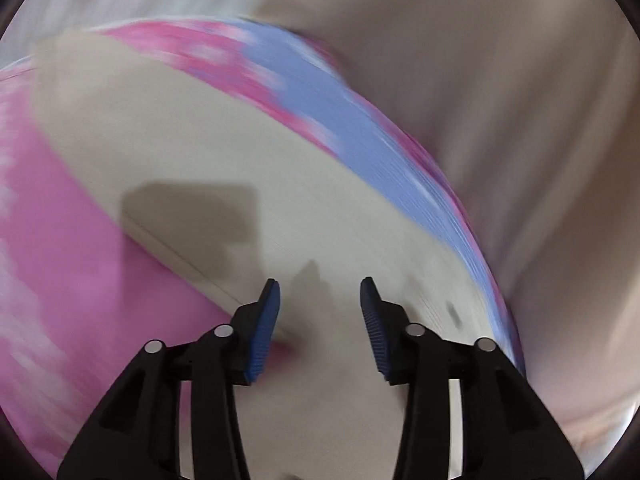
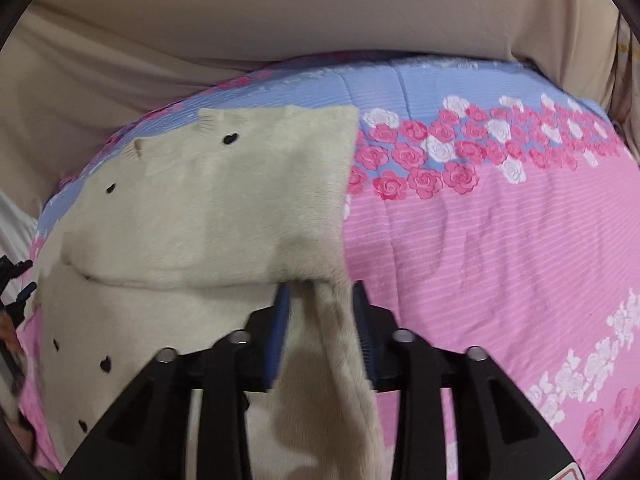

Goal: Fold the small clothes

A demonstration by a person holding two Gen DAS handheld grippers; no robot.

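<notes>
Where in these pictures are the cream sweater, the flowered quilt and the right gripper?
cream sweater (image 2: 224, 200), right wrist view, on its flat folded body.
flowered quilt (image 2: 500, 240), right wrist view, on its pink striped part.
right gripper (image 2: 320, 300), right wrist view, midway between its fingertips.

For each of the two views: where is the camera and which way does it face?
Left wrist: on the left tongs, facing down at the cream garment; open, nothing between them; picture blurred.
Right wrist: on the right tongs, facing down; a garment fold hangs between its fingers.
Shared: garment and floral quilt.
</notes>
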